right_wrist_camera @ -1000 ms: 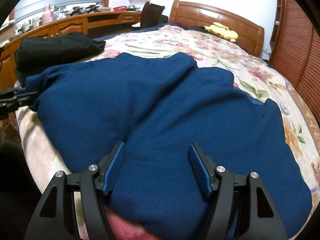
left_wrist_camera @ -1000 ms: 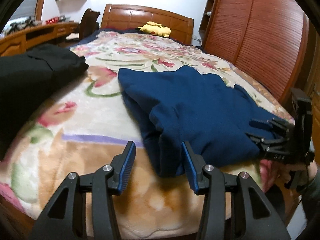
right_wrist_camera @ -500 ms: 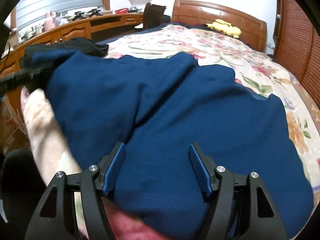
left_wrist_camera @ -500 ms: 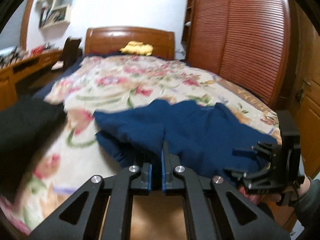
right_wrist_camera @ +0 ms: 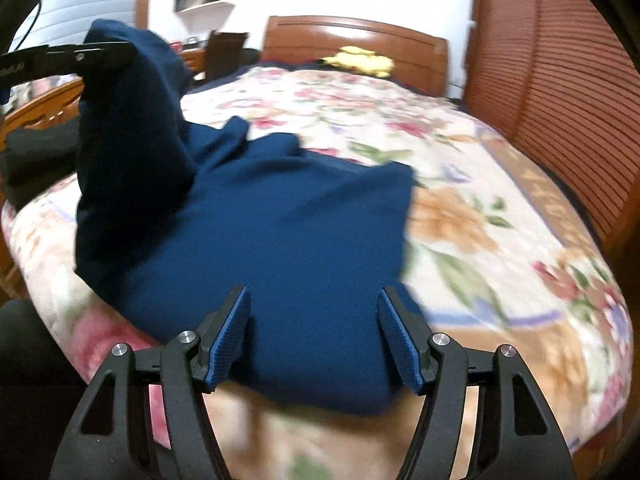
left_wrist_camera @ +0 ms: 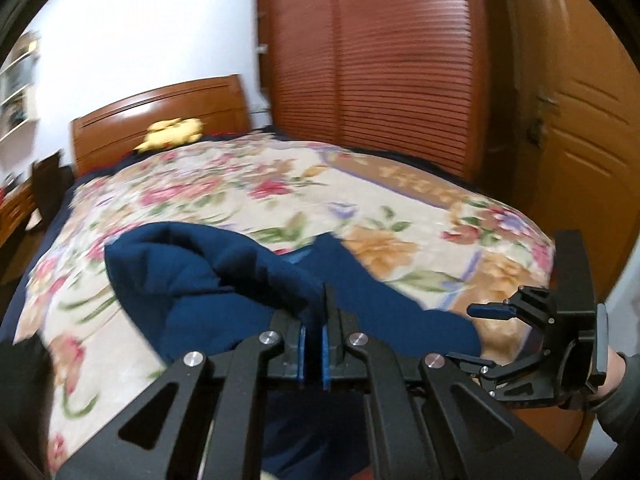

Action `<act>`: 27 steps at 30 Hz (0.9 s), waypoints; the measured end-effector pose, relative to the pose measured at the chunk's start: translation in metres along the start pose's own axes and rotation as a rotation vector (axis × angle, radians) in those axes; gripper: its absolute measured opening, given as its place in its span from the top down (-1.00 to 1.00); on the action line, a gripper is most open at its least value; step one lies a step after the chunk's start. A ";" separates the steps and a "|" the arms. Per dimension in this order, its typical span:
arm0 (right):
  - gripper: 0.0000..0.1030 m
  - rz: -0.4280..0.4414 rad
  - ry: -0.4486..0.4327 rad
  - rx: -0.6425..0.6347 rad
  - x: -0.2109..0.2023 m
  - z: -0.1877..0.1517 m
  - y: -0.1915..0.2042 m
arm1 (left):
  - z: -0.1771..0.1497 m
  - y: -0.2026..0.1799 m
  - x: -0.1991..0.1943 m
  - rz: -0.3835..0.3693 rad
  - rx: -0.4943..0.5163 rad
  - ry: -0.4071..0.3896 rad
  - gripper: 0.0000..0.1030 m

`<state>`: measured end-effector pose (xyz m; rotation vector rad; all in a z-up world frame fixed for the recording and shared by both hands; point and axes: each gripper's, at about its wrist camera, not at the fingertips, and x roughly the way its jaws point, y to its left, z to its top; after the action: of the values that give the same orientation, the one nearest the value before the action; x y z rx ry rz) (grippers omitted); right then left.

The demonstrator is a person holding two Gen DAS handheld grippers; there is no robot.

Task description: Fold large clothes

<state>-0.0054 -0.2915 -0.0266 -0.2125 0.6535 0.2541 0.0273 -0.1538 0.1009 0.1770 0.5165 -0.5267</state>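
Note:
A dark blue garment [right_wrist_camera: 280,232] lies on the floral bedspread [right_wrist_camera: 480,216] near the bed's front edge. My left gripper [left_wrist_camera: 314,320] is shut on the garment's left edge [left_wrist_camera: 208,276] and holds it lifted above the bed; it also shows in the right wrist view [right_wrist_camera: 100,54] at the upper left, with cloth hanging from it. My right gripper [right_wrist_camera: 316,332] is open, its fingers on either side of the garment's near edge, low over the bed. It also shows at the right of the left wrist view [left_wrist_camera: 496,312].
A black garment [right_wrist_camera: 36,152] lies at the bed's left edge. A yellow plush toy [left_wrist_camera: 172,132] sits by the wooden headboard [right_wrist_camera: 356,36]. A slatted wardrobe [left_wrist_camera: 380,60] and a door [left_wrist_camera: 580,120] stand to the right. A desk and chair [right_wrist_camera: 224,48] stand left.
My left gripper closed on the garment's left edge and raised it up and over towards the right. The right gripper stayed open at the near edge.

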 end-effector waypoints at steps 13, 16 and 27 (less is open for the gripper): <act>-0.28 -0.136 -0.003 0.076 -0.055 -0.036 -0.056 | 0.014 -0.101 0.054 -0.255 0.060 0.150 0.82; -0.28 -0.150 -0.004 0.087 -0.058 -0.036 -0.059 | 0.014 -0.092 0.032 -0.246 0.040 0.100 0.41; -0.28 -0.122 -0.112 0.094 -0.069 0.006 -0.052 | 0.005 -0.021 -0.019 -0.058 -0.003 -0.035 0.03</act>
<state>-0.0391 -0.3507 0.0267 -0.1466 0.5382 0.1169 0.0044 -0.1645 0.1139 0.1505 0.4897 -0.5847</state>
